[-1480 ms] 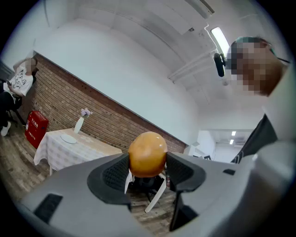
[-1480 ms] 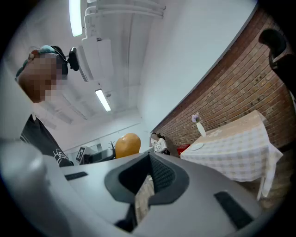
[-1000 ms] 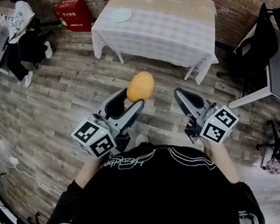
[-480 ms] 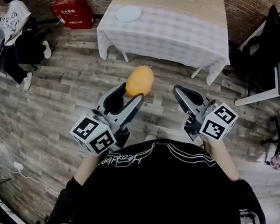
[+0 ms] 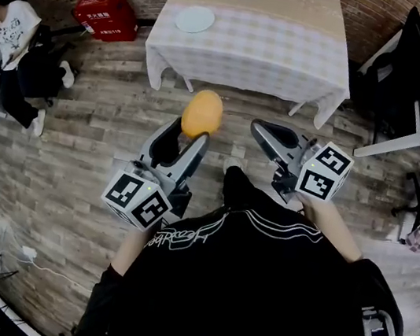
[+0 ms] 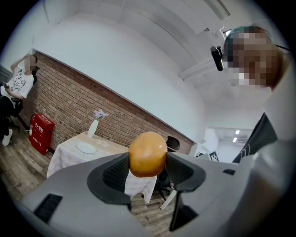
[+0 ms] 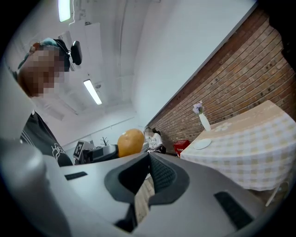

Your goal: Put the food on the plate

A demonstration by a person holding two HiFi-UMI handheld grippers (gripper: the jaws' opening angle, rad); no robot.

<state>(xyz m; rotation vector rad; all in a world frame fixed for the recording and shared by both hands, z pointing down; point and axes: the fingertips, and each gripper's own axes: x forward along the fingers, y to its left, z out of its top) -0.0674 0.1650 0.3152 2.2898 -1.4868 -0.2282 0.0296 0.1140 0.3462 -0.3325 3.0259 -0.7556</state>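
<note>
Left gripper (image 5: 188, 132) gripping the orange food (image 6: 147, 154).
I'm seeing it wedged between wide-spread jaw tips; right gripper (image 7: 149, 159) sitting closed, empty.

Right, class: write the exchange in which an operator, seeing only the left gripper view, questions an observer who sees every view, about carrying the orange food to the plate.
Operator: The left gripper clamps the orange food. Is the right gripper carrying anything?
Observer: No. Its jaws are together with nothing between them.
Operator: Where is it?
Observer: In the head view it points toward the table, beside the left gripper on its right, apart from it.
</note>
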